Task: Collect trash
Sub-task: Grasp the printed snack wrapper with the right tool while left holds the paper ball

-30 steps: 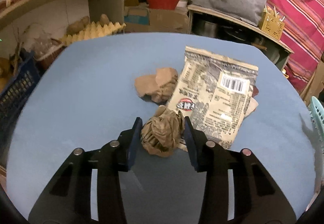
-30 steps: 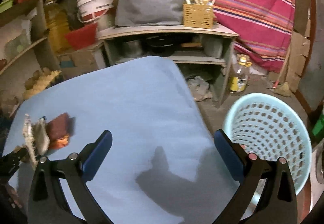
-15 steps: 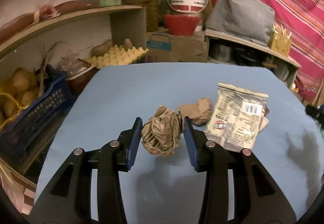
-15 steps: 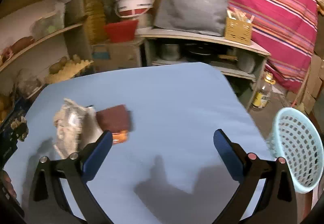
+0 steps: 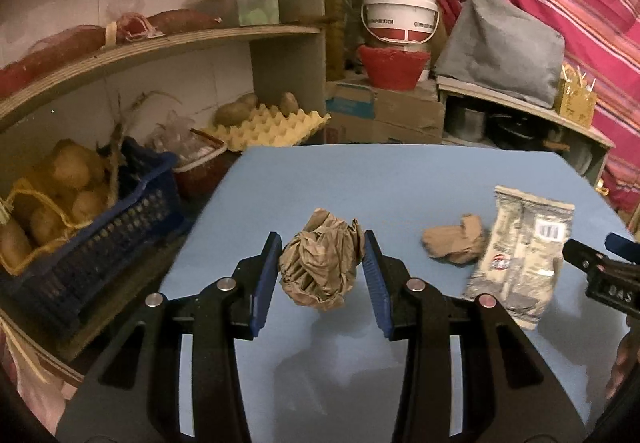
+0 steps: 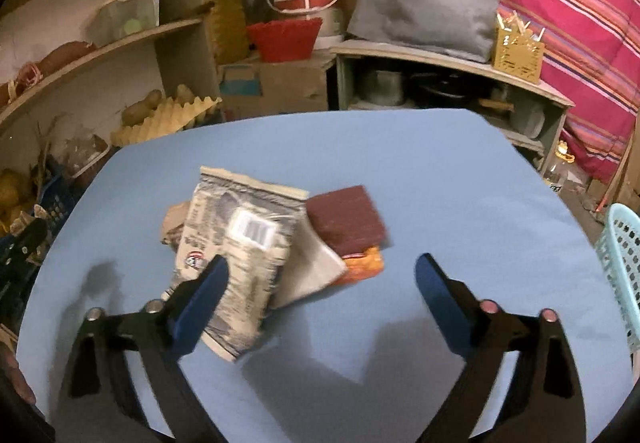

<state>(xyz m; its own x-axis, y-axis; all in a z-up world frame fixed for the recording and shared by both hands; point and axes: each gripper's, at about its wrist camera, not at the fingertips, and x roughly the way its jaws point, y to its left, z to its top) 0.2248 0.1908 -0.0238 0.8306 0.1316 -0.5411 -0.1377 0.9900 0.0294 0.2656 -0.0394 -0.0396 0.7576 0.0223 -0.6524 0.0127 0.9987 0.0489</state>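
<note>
Left claw (image 5: 322, 269) squeezes a brown paper ball (image 5: 320, 261) between its blue fingers, lifted above the blue table (image 5: 360, 179). Right claw (image 6: 320, 283) is wide open and holds nothing. Just past it lie a printed bag (image 6: 236, 239), a dark red packet (image 6: 346, 219) and an orange scrap (image 6: 362, 265). A light blue basket (image 6: 622, 267) stands beside the table, off to the right.

Both pictures are dim and warm-toned, with strong fisheye bending that curves the wooden wall shelf (image 5: 160, 47) and blackens the corners. Soft dark gripper shadows fall on the blue table top (image 6: 440, 179) toward its near edge, in both views. The right wrist view is motion-blurred, smearing the printed silver snack packet (image 6: 240, 239), while the left wrist view stays fairly sharp.
</note>
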